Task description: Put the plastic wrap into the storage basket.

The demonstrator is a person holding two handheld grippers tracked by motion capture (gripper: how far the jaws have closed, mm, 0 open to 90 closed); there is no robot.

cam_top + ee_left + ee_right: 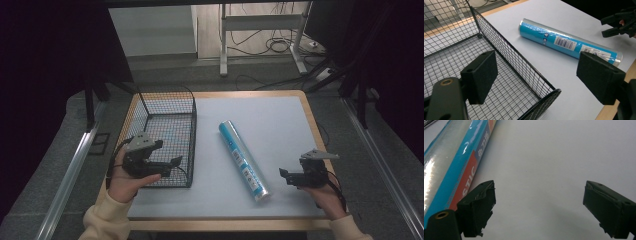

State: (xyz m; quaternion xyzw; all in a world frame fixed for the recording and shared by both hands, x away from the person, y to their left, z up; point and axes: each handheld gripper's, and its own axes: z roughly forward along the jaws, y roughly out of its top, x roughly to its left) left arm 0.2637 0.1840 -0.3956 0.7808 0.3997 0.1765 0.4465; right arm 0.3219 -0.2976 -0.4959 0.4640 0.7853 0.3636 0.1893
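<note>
High view: roll (244, 160) mid-tabletop, beside basket (145, 107). Probably light, stiff, slick film; best pinched mid-length. Left gripper (169, 164), right gripper (286, 175) spread, empty.

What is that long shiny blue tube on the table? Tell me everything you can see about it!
The blue tube is a long roll in glossy clear wrap, with a blue printed label, a barcode, an orange patch with white letters, and silvery ends. It lies flat on the pale table mat, slanted, its far end nearer the wire basket but not touching it. Nothing holds it: the right hand-held gripper sits open beside its near end, and the left hand-held gripper is open at the basket.
</note>
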